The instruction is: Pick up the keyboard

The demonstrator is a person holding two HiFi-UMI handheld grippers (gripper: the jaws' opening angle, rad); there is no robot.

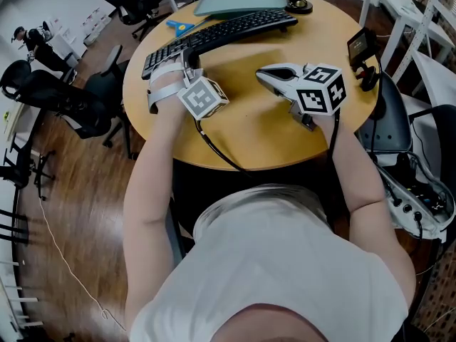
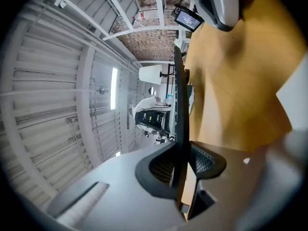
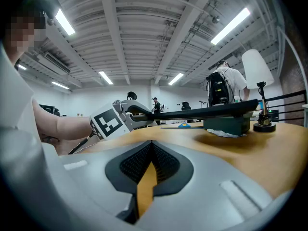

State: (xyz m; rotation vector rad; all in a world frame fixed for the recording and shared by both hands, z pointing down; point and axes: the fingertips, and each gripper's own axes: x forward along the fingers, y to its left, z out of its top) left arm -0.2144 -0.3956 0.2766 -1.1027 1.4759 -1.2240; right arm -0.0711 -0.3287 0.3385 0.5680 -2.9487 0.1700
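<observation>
Both bare forearms reach forward over the near edge of the counter [image 1: 249, 137]. The left gripper [image 1: 188, 57], rolled onto its side, has its jaws clamped on the near edge of the keyboard [image 1: 221, 33] towards that keyboard's left end. The right gripper [image 1: 265, 75] sits level and low near the counter's middle, pointing left, its jaws closed together with nothing between them.

Round wood bench [image 1: 263, 130]. At bench far edge: flat grey-green box [image 1: 239, 0], w/ black lamp base [image 1: 298, 6] just beside its right end. Small blue item [image 1: 179, 26] on bench, left of box; can't tell what. Small screen [image 1: 362, 48] at bench right rim. Black office chairs [image 1: 64, 95] on wood floor [image 1: 71, 212], left of bench.
</observation>
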